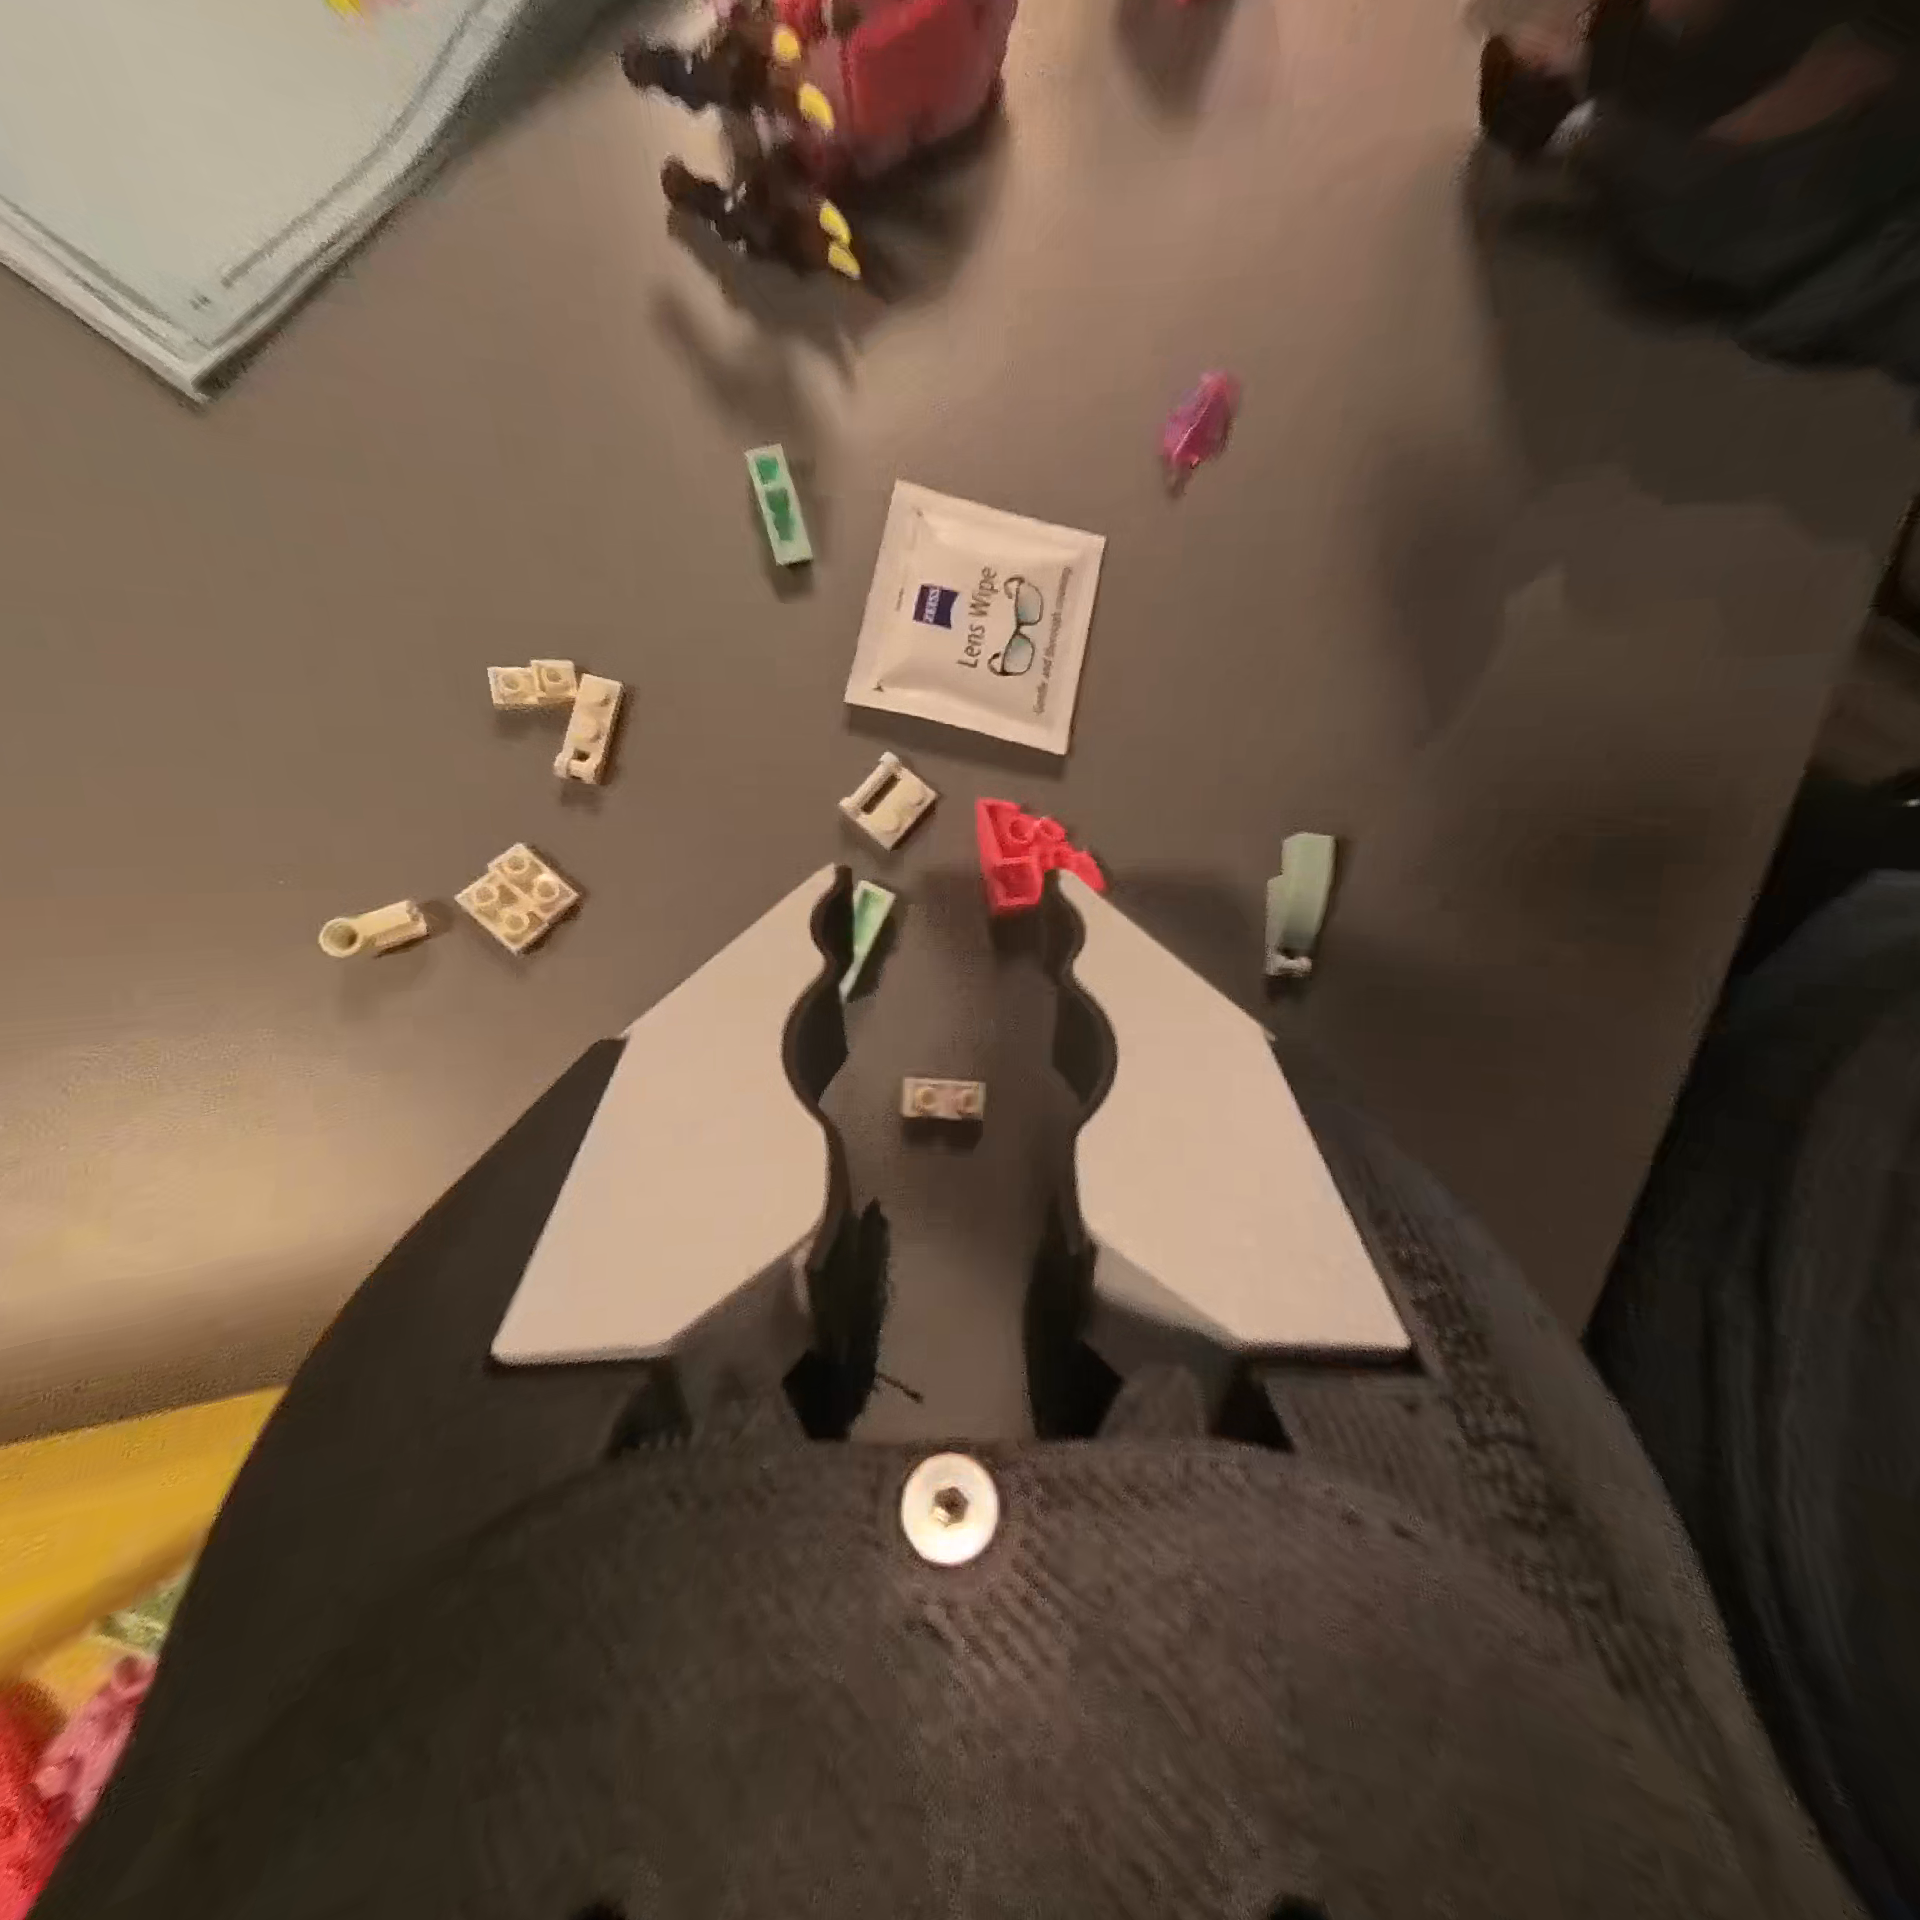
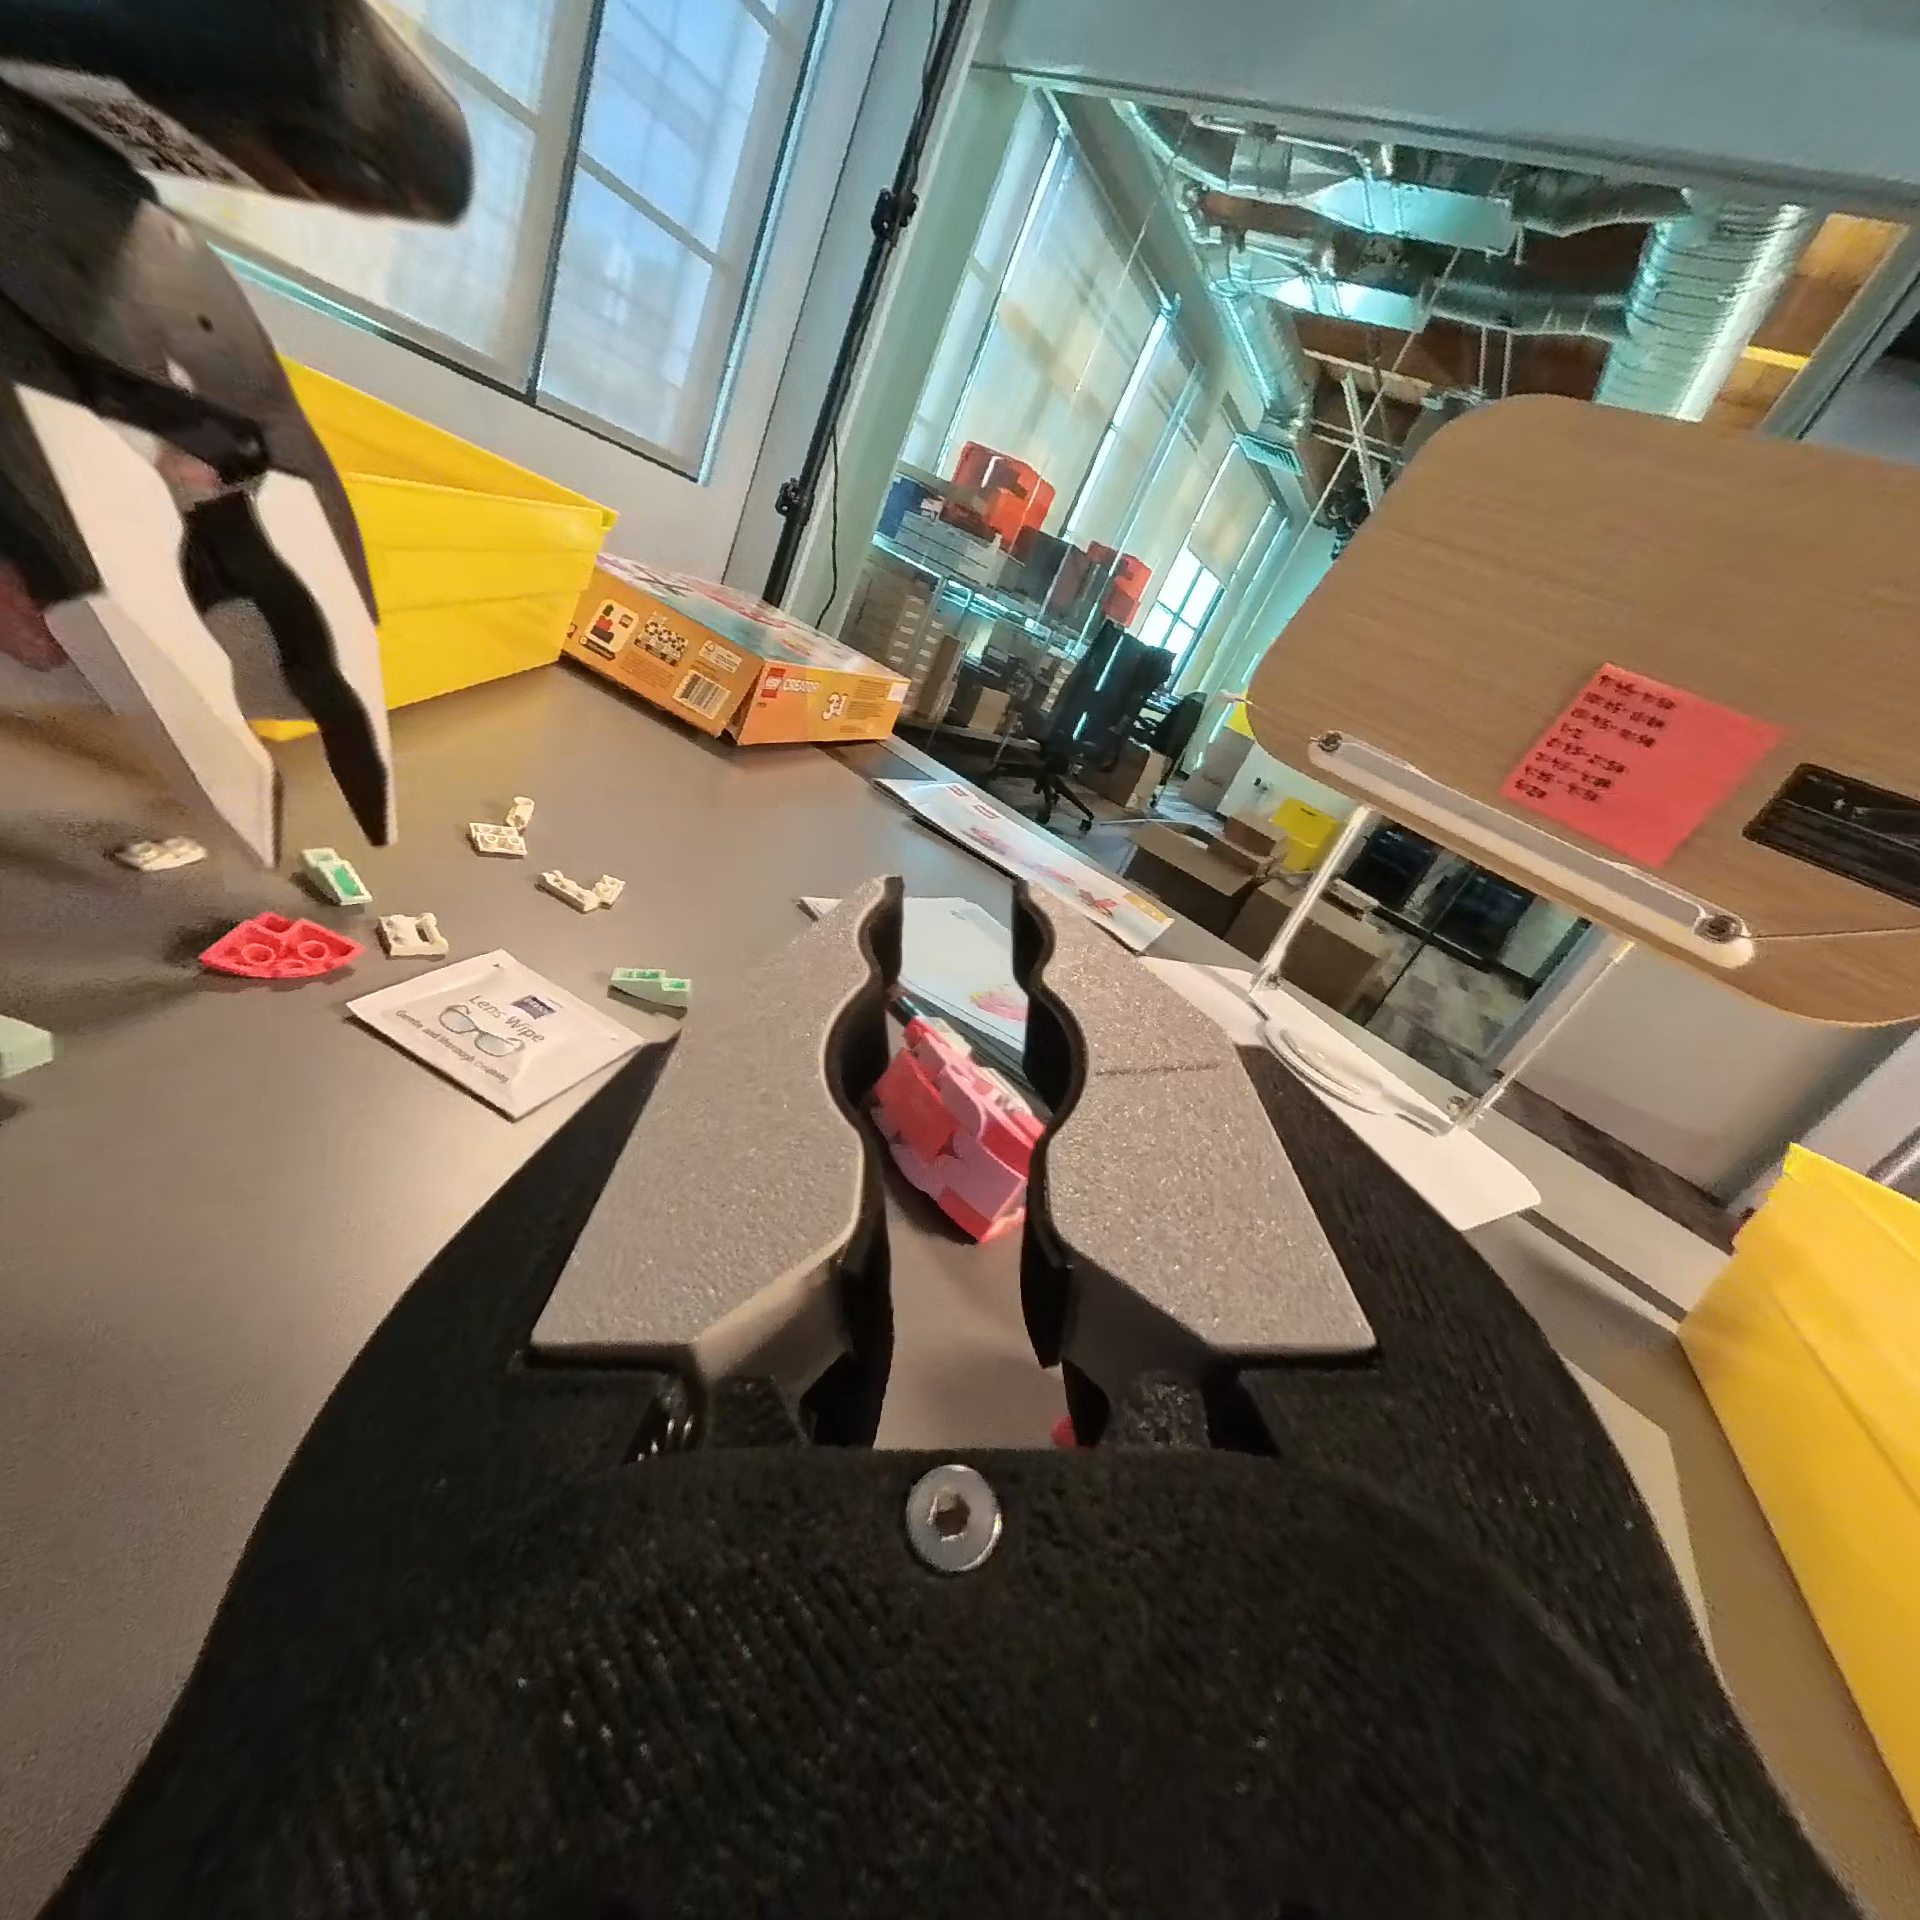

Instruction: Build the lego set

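Note:
My left gripper (image 1: 951, 878) is open and holds nothing, low over the grey table (image 1: 312, 540). A small beige plate (image 1: 943, 1099) lies on the table between its fingers, untouched. A pale green wedge (image 1: 868, 935) lies by the left fingertip and a red brick (image 1: 1023, 852) by the right one. It also shows in the right wrist view (image 2: 322, 842), tips apart just above the green wedge (image 2: 338, 876). My right gripper (image 2: 956, 888) is shut on a red and pink brick assembly (image 2: 956, 1122), clamped between both fingers.
Several beige pieces (image 1: 520, 894), a green and white brick (image 1: 779, 504) and a white sachet (image 1: 977, 613) lie scattered. Yellow bins (image 2: 468, 561), an orange box (image 2: 748, 675), booklets (image 2: 1018, 862) and a wooden board on a clear stand (image 2: 1558, 675) ring the table. Some 20 cm of space lies between my two pairs of fingers. The right gripper is farther from the white sachet (image 1: 977, 613), some 15 cm, than the left, some 7 cm. It turns up in the right wrist view (image 2: 508, 1012) as well.

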Motion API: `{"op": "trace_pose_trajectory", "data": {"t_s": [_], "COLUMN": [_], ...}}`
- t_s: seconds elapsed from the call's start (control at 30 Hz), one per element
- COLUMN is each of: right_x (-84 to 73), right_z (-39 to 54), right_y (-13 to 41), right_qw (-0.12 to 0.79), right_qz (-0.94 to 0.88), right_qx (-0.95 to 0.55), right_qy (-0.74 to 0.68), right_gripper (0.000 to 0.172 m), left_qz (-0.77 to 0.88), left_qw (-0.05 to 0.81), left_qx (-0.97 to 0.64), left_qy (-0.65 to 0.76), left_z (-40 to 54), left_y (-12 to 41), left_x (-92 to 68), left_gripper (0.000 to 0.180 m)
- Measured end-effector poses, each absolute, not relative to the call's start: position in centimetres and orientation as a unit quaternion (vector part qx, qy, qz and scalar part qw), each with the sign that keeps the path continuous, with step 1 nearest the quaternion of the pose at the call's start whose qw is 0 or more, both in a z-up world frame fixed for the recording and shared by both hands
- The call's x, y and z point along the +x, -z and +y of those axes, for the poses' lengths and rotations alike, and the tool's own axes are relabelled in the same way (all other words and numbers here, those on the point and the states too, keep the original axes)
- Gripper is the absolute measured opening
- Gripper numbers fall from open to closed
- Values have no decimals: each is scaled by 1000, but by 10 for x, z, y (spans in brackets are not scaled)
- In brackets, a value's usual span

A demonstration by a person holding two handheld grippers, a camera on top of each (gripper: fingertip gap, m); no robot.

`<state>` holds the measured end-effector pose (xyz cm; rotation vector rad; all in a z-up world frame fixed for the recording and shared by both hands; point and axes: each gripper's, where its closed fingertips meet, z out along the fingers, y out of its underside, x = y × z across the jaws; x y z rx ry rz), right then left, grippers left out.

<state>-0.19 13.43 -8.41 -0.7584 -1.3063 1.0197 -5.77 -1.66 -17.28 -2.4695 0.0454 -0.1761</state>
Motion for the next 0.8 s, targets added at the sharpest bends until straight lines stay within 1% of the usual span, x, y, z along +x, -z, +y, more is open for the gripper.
{"op": "trace_pose_trajectory", "data": {"t_s": [0.1,0.2,0.3,0.37,0.43,0.47,0.53,0.6,0.67,0.8], "right_x": [-2,-1,-1,-1,-1,-2,-2,-2,-1,-1], "right_z": [138,139,140,139,139,139,139,139,140,141], "right_y": [83,83,83,83,84,84,84,84,83,83], "right_qw": [614,614,615,615,614,614,614,615,616,616], "right_qz": [-562,-560,-559,-561,-562,-563,-562,-562,-561,-559], "right_qx": [-334,-336,-337,-335,-335,-335,-335,-335,-336,-337], "right_qy": [-442,-444,-443,-442,-441,-441,-441,-441,-440,-441], "right_gripper": [18,18,17,17,16,16,16,16,16,15], "left_qz": [44,68,62,35,5,-10,-37,-47,-45,-51], "left_qw": [305,288,264,285,307,305,288,271,248,221], "left_qx": [-951,-955,-963,-958,-951,-952,-957,-961,-968,-974], "left_qy": [30,24,-1,-15,-15,-11,15,11,-17,-14], "left_z": [-10,-4,-5,0,6,8,12,17,19,20], "left_y": [181,187,193,185,175,174,178,183,188,195], "left_x": [-69,-69,-79,-88,-96,-100,-105,-113,-124,-126], "left_gripper": [29,24,22,18,19,20,23,23,18,13]}}
